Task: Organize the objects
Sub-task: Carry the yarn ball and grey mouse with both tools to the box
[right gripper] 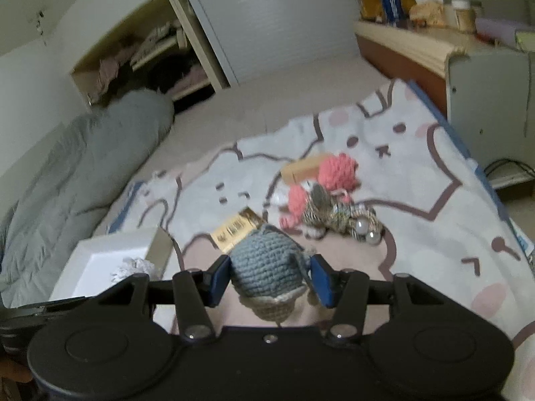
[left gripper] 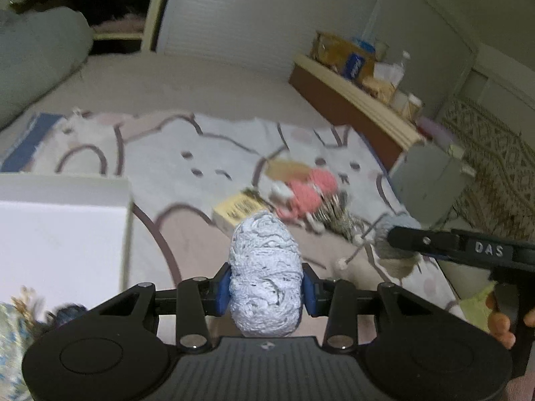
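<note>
Left gripper [left gripper: 266,287]: blue fingers [left gripper: 223,289] closed tight on a pale white-lilac yarn ball [left gripper: 265,274]. The ball sits squarely between the pads and bulges above and below them, lifted off the blanket [left gripper: 160,153].

Right gripper [right gripper: 269,279]: fingers [right gripper: 219,280] closed against a grey-blue crocheted piece [right gripper: 264,265] with a beige knitted base. It is held between the pads, clear of the blanket [right gripper: 418,173], with the beige part hanging just below the pad line.

Loose items lie together on the cartoon-cat blanket, ahead of both grippers: a pink crocheted toy [left gripper: 309,192] [right gripper: 334,170], a tan-and-silver woven bundle [right gripper: 337,215] with round beads, and a yellow barcoded box [left gripper: 235,210] [right gripper: 235,229]. The box lies just beyond each held item.

Left wrist view only: the right gripper's black body enters from the right edge, marked "DAS", with a person's hand [left gripper: 501,324] on its handle and the grey-blue piece at its tip. A white box [left gripper: 63,240] fills the near left; its inside is not visible here.

Right wrist view only: the white box [right gripper: 100,257] shows its open interior, with a small white crumpled yarn clump [right gripper: 133,265] lying inside. A grey quilt [right gripper: 77,153] is rolled up along the left wall. A low wooden shelf [right gripper: 408,46] at the rear right carries packets and jars; both views are blurred.
</note>
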A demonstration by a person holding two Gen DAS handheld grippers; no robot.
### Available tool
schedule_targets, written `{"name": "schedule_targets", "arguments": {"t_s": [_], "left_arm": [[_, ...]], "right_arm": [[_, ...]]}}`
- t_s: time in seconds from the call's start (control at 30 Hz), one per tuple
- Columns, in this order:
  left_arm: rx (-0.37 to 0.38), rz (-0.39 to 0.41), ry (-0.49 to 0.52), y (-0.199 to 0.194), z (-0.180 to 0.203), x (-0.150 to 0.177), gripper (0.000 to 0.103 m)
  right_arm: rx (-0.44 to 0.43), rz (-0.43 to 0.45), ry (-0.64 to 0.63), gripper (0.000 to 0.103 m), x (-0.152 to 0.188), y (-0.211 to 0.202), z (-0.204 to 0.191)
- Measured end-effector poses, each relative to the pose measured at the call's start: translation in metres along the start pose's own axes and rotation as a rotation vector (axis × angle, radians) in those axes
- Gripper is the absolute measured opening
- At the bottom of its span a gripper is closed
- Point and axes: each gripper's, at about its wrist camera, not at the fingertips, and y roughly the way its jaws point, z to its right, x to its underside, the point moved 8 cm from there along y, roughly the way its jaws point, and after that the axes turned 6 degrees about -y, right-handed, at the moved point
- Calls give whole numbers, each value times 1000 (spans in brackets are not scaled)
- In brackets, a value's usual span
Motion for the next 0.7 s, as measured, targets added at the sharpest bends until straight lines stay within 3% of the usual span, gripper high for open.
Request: {"name": "schedule_targets", "arguments": {"t_s": [0.37, 0.7], "left_arm": [[-69, 108, -14, -29, -43, -42, 42], [-143, 173, -79, -44, -102, -71, 42]], "right_arm": [[-10, 30, -21, 53, -14, 11, -36], [-103, 34, -74, 53, -35, 48, -111]]}}
